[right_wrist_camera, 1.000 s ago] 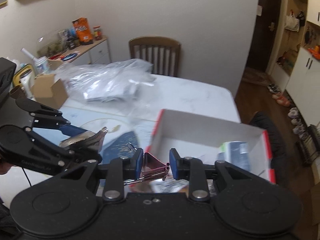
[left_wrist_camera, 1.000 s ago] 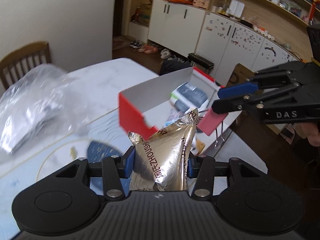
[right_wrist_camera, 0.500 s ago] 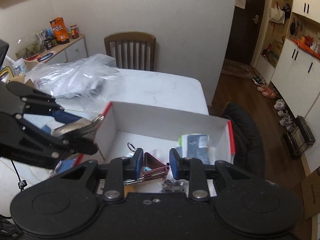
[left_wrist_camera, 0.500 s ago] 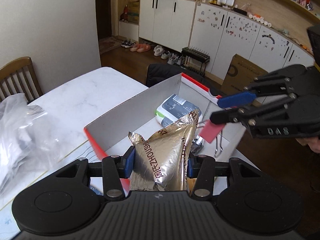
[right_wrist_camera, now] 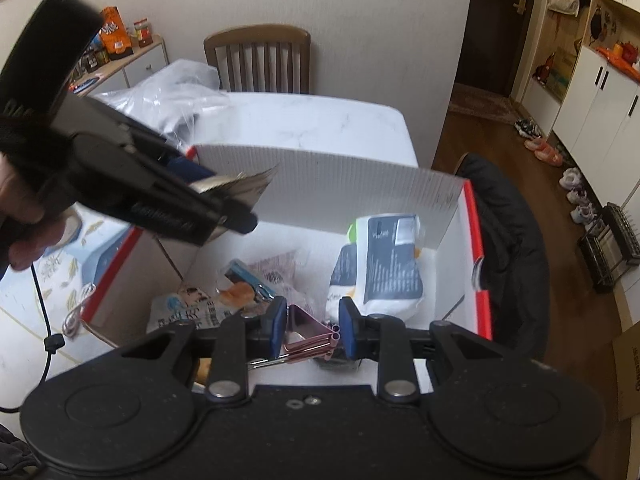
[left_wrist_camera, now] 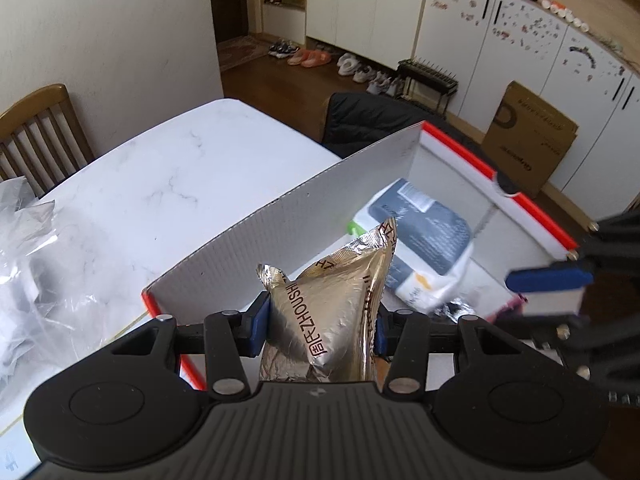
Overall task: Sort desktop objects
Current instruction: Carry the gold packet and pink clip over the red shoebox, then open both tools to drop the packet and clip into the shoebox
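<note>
My left gripper (left_wrist_camera: 320, 322) is shut on a gold foil snack packet (left_wrist_camera: 332, 312), held over the near wall of an open white box with red edges (left_wrist_camera: 280, 232). In the right wrist view the same left gripper (right_wrist_camera: 236, 204) reaches in from the left above the box (right_wrist_camera: 360, 176), the foil packet (right_wrist_camera: 240, 186) sticking out of it. My right gripper (right_wrist_camera: 313, 330) is shut on a pink binder clip (right_wrist_camera: 310, 334) over the box's near side. In the left wrist view the right gripper's blue-padded fingers (left_wrist_camera: 548, 280) enter from the right.
Inside the box lie a grey-and-white pouch (right_wrist_camera: 380, 268), a printed packet (right_wrist_camera: 188, 308) and small wrapped items (right_wrist_camera: 256, 280). Crumpled clear plastic bags (left_wrist_camera: 28, 272) cover the marble table (left_wrist_camera: 160, 184) to the left. A wooden chair (right_wrist_camera: 258, 60) stands behind; a black jacket (right_wrist_camera: 508, 232) hangs beside the box.
Both grippers have moved forward and down over the box, which now fills the middle of both views. Each still holds its object.
</note>
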A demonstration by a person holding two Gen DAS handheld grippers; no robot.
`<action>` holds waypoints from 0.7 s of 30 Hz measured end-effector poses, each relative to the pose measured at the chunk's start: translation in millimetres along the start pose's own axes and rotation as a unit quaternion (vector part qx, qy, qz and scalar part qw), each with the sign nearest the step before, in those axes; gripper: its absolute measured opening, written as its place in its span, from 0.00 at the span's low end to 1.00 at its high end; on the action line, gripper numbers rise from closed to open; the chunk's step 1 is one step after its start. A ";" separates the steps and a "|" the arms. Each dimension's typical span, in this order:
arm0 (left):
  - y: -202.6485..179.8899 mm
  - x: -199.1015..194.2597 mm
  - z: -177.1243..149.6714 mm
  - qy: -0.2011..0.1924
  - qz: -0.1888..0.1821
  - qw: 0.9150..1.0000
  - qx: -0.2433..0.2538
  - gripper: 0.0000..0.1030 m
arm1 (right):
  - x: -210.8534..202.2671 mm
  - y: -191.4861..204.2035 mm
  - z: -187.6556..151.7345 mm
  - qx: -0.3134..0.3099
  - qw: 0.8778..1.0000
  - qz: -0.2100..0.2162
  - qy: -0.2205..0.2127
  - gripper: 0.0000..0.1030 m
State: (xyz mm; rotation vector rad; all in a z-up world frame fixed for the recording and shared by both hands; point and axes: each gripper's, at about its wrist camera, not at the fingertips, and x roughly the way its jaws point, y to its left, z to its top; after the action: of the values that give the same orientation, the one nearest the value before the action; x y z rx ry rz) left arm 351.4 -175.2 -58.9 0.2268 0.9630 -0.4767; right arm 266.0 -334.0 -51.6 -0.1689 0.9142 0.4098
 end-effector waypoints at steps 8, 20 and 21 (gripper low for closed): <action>-0.1 33.2 3.9 0.032 0.011 0.999 0.003 0.45 | 21.4 0.5 -13.0 0.002 0.999 0.012 0.030 0.26; 0.5 63.7 0.7 0.070 0.016 0.997 0.009 0.45 | 40.2 -6.3 -22.3 0.013 0.999 0.016 0.051 0.27; 0.5 64.9 -0.3 0.072 0.018 0.997 0.010 0.46 | 41.0 -7.8 -22.5 0.018 0.998 0.017 0.052 0.26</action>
State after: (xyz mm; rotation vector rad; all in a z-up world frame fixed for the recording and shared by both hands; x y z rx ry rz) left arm 382.4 -193.3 -112.9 0.2994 1.0925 -0.4428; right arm 274.9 -337.0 -98.1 -0.1433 1.0279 0.4197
